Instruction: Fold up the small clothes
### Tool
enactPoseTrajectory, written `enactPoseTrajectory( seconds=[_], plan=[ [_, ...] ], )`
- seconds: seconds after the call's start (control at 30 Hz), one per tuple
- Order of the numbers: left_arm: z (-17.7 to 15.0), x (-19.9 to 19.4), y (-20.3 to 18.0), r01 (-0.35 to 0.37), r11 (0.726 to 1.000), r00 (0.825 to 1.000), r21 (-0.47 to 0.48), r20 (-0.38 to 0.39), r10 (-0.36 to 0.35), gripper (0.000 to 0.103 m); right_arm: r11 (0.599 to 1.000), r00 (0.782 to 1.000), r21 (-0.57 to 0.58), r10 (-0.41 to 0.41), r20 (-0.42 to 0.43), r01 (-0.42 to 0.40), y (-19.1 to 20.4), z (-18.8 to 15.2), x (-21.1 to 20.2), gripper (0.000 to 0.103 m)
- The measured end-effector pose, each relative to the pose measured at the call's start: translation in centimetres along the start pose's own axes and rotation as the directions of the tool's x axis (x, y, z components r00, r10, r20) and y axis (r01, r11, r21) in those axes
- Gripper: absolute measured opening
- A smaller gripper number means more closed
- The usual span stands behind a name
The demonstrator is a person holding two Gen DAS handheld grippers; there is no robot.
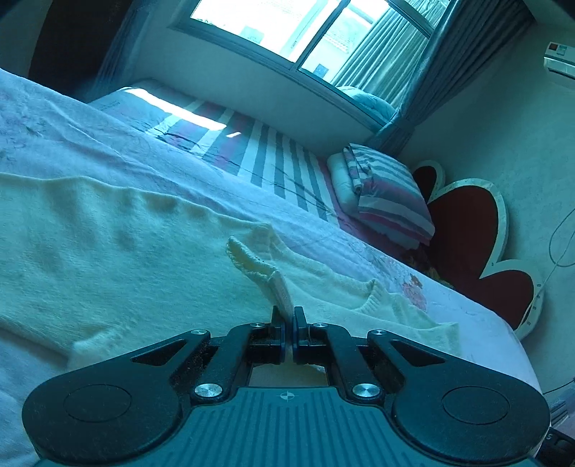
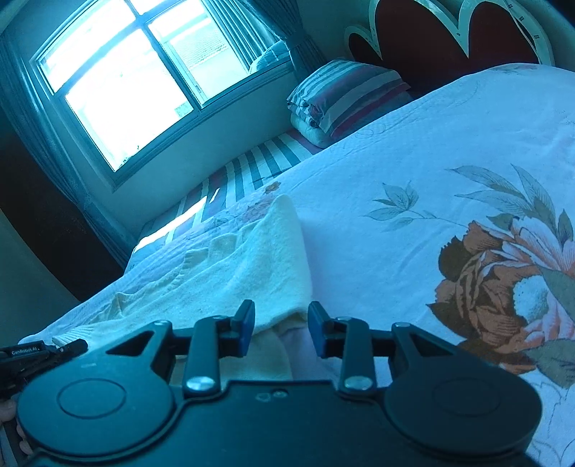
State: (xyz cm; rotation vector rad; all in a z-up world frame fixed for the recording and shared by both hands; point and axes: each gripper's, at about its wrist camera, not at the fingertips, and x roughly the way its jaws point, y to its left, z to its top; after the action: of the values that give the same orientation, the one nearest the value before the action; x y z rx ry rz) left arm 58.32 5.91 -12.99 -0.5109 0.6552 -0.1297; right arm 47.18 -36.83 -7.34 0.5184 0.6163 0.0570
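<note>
A cream knitted garment [image 1: 107, 244] lies spread on the bed. My left gripper [image 1: 288, 312] is shut on a ribbed edge of it, near the neckline, and this strip rises up from the jaws. In the right wrist view the same garment [image 2: 251, 266] runs away from me, and one bottom corner lies between the blue pads [image 2: 245, 332] of my right gripper [image 2: 281, 316]. Those jaws stand apart and a gap shows beside the cloth, so they are open. The left gripper's body [image 2: 36, 354] shows at the far left edge.
A pale floral bedspread [image 2: 431, 161] covers the bed. A striped folded pillow [image 1: 388, 194] lies by the red petal-shaped headboard [image 1: 474, 233]. Striped sheet [image 1: 273, 158] runs along the wall under the window [image 1: 287, 25]. The bed's edge is close on the right [image 1: 503, 330].
</note>
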Motion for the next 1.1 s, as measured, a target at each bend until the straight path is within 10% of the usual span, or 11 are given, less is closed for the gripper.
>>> enactPoseTrajectory(
  seconds=[0.97,1.1],
  plan=[
    [0.6,-0.1,6.3,-0.099,0.994,0.995,0.050,-0.009,0.100,0.003,0.900,0.978,0.388,0.207,0.017,-0.197,-2.0,0.1,2.9,0.027],
    [0.7,-0.4,6.5,-0.095,0.995,0.995,0.039,-0.008,0.096,0.003,0.918,0.982,0.385,0.148,-0.115,-0.093,-2.6,-0.7,5.3,0.001]
  ],
)
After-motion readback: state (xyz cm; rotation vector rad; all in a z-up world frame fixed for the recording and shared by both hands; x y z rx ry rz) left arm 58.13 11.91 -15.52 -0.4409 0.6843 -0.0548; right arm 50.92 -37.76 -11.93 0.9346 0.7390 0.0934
